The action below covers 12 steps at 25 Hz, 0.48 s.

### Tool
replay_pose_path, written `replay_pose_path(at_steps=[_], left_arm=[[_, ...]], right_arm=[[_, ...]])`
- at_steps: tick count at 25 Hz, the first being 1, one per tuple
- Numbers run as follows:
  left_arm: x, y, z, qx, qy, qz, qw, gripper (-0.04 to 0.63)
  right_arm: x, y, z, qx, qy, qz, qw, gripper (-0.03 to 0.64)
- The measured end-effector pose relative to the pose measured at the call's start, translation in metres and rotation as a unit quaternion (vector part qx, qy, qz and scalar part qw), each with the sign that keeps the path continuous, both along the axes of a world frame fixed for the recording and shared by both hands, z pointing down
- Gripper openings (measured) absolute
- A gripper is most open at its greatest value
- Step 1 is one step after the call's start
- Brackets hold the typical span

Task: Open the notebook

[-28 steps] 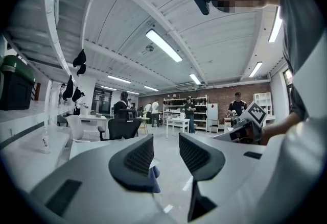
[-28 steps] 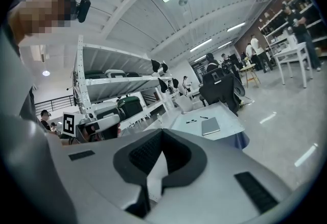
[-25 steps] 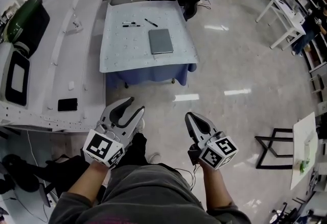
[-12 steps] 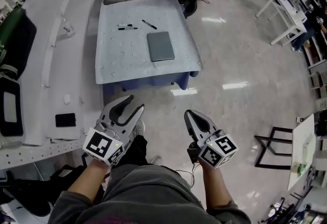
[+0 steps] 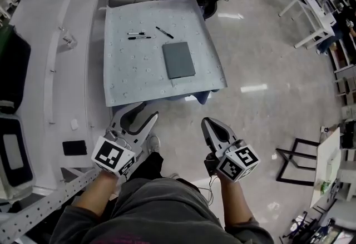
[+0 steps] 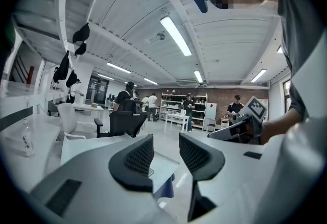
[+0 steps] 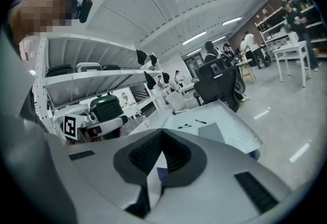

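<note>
Closed flat grey rectangular notebook [image 5: 178,60], upper centre: probably light, stiff; take the cover edge. Left tongs [image 5: 142,114] spread; right tongs [image 5: 208,124] pressed together.

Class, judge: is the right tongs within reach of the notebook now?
Probably not: the right tongs hang short of the table, with the notebook lying mid-table beyond. Nothing blocks the way, though.

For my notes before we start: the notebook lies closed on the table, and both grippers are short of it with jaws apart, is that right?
Not quite: the right gripper has its jaws together, as the right gripper view shows; only the left gripper has them apart. The notebook does lie closed on the table, both grippers short of it.
</note>
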State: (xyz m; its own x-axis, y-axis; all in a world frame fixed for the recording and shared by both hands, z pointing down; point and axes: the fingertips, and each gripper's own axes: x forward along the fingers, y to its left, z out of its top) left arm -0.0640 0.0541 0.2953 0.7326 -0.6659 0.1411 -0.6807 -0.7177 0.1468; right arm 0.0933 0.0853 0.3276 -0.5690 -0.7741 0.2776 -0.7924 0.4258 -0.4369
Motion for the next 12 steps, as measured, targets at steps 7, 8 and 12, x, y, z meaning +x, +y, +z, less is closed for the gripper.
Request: replay_pose_path(at_steps=[7, 8, 12], left_arm=[[-0.02, -0.053, 0.002, -0.003, -0.004, 0.002, 1.0, 0.156], [-0.022, -0.058, 0.003, -0.004, -0.005, 0.002, 1.0, 0.156], [-0.027, -0.079, 0.008, -0.005, -0.004, 0.003, 1.0, 0.156]], right_arm=[[-0.02, -0.051, 0.001, -0.006, 0.003, 0.005, 1.0, 0.003], [-0.022, -0.057, 0.001, -0.006, 0.003, 0.005, 1.0, 0.003], [-0.027, -0.078, 0.004, -0.008, 0.005, 0.008, 1.0, 0.003]])
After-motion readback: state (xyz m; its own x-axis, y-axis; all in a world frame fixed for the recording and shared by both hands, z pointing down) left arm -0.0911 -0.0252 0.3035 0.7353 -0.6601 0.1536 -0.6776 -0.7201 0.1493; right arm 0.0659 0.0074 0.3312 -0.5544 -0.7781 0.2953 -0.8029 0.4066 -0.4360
